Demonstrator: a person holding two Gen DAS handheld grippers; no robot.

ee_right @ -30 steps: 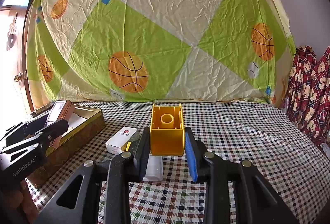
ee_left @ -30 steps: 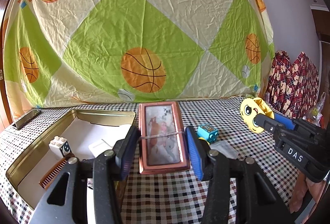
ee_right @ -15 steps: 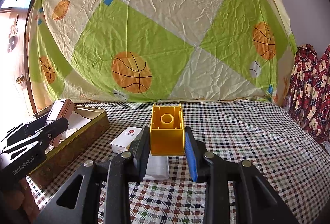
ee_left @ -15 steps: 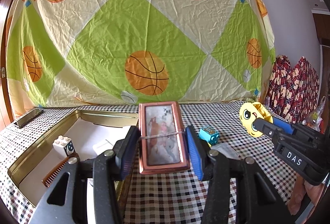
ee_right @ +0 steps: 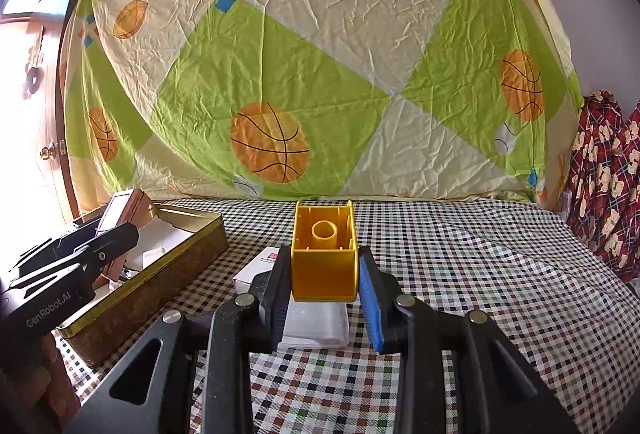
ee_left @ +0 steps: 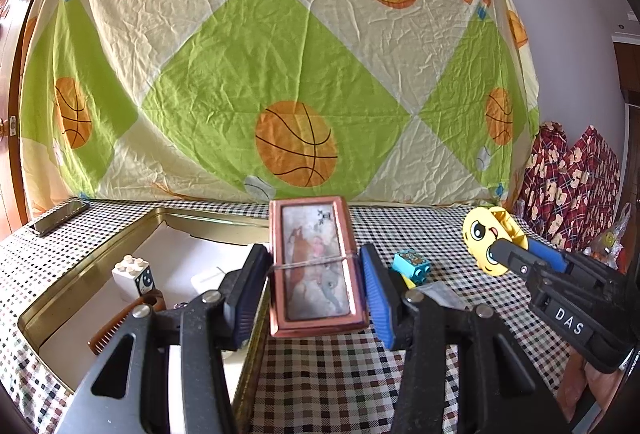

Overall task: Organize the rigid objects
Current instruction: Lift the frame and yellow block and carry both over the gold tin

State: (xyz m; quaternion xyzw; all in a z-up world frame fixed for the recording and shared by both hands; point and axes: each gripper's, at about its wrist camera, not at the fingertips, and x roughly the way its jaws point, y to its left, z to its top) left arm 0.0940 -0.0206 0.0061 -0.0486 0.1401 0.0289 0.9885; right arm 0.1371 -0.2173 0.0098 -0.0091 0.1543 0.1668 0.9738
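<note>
Copper-framed box (ee_left: 316, 266) clamped in left gripper (ee_left: 316, 290) jaws, yellow block (ee_right: 324, 262) in right gripper (ee_right: 325, 286) jaws, both near level.

1. A basketball-print sheet (ee_left: 296, 82) in green and cream hangs straight ahead of the tongs, behind the table.
2. Checked tablecloth (ee_right: 460, 274) spreads beneath the tongs.
3. Red bear-print fabric (ee_left: 576, 174) is bunched far right.
4. A phone (ee_left: 60, 217) lies far left.
</note>
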